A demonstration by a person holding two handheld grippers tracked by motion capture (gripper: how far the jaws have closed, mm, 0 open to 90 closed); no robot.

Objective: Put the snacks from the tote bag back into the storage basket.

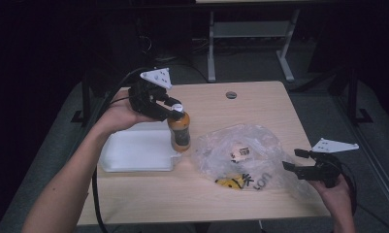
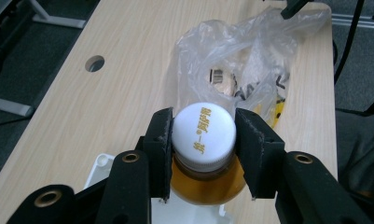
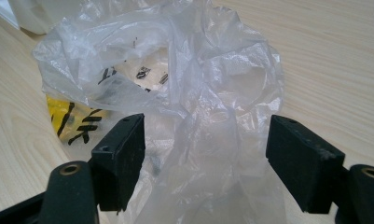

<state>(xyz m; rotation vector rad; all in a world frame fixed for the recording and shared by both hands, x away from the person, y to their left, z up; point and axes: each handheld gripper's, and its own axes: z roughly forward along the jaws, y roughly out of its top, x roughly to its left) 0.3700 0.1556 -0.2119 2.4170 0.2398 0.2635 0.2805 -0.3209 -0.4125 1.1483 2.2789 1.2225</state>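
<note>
Left claw [image 2: 202, 156]: we find its pads clamped on the white cap [image 2: 204, 129] of an amber-filled bottle [image 1: 179, 130], held by the top, likely for carrying toward the bag. The bottle hangs upright at the corner of a white tray [image 1: 134, 153], just beside the clear plastic bag [image 1: 240, 155]; whether its base touches the counter [image 1: 206, 199] we cannot tell. Right claw [image 3: 205, 158]: jaws apart, crumpled film of the bag between them, unpinched, apparently ready to hold the mouth open. Bag contents: yellow-and-black printing, a small labelled item, both blurred by film. The tray's far side lies hidden behind the left hand.
</note>
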